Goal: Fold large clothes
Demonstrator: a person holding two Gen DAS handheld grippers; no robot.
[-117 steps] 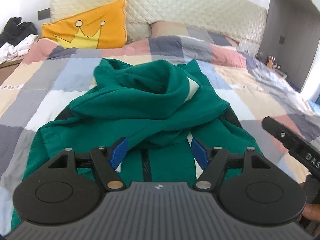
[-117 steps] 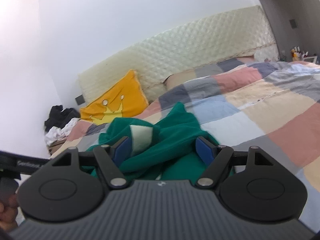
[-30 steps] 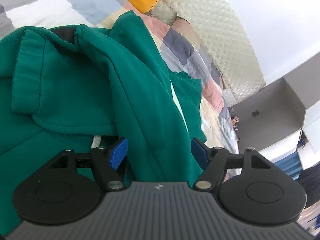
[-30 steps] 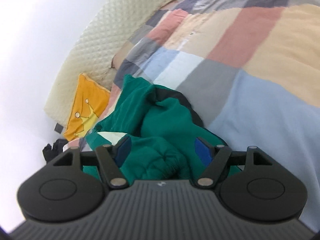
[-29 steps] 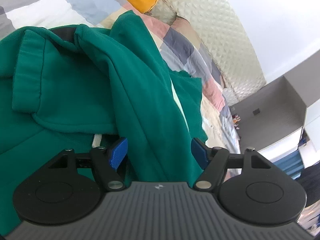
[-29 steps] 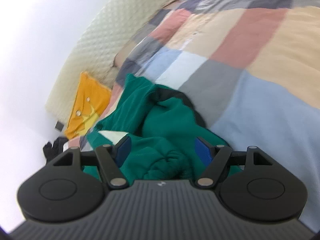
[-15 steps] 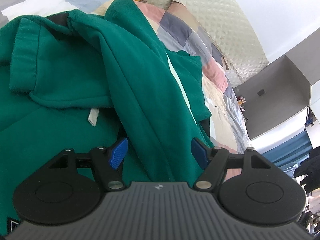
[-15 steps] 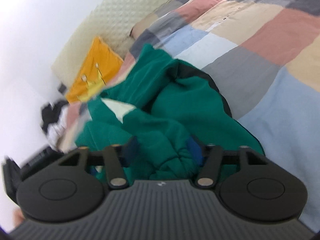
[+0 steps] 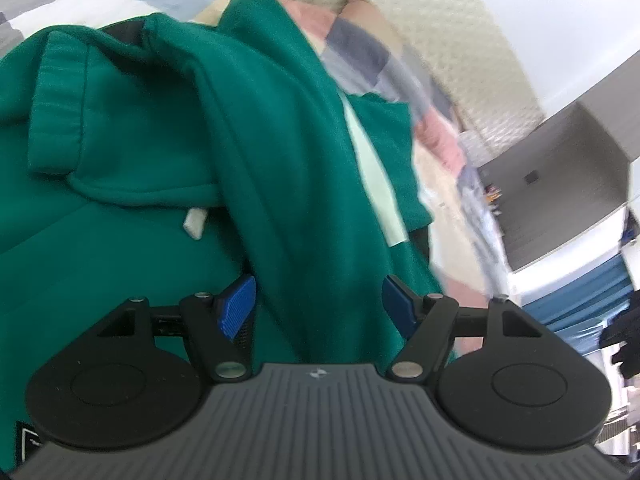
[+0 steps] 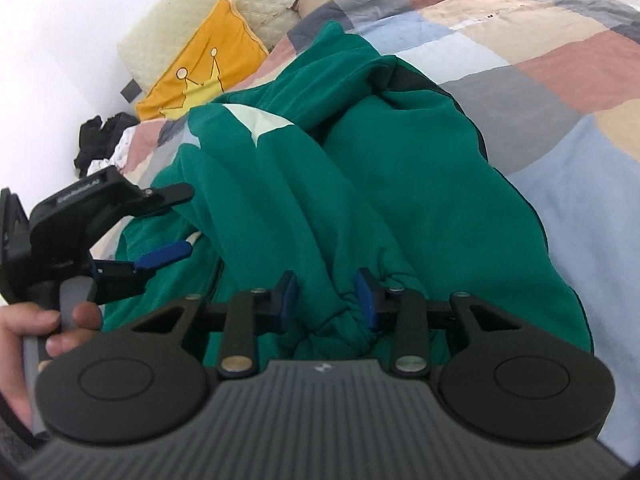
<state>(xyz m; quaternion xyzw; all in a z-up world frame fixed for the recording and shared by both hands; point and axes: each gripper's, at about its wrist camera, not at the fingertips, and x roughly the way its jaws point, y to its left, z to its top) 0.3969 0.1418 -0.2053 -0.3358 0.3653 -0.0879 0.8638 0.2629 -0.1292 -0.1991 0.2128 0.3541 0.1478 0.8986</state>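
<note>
A large green hoodie point(image 10: 420, 200) lies crumpled on the bed, pale hood lining showing point(image 10: 260, 122). My right gripper point(image 10: 326, 300) is at its near edge. The jaws are closing and the blue pads point(image 10: 366, 300) squeeze a gathered bunch of green fabric. My left gripper point(image 9: 318, 304) stands open over the garment. A loose fold of the hoodie point(image 9: 140, 128) runs between its blue pads point(image 9: 236, 304) without being pinched. A white drawstring end point(image 9: 195, 226) lies just ahead. In the right wrist view the left gripper point(image 10: 186, 220) shows at the left, jaws wide.
A patchwork quilt point(image 10: 560, 80) covers the bed. A yellow crown pillow point(image 10: 204, 68) leans on the quilted headboard point(image 10: 224, 4). Dark and white clothes point(image 10: 100, 140) are piled at the far left. A hand point(image 10: 24, 328) holds the left gripper's handle. A grey cabinet point(image 9: 560, 168) stands to the right.
The right gripper's jaws have narrowed onto a bunch of green fabric and the view has rolled, bringing the left gripper into sight. The left view has tilted slightly, jaws unchanged.
</note>
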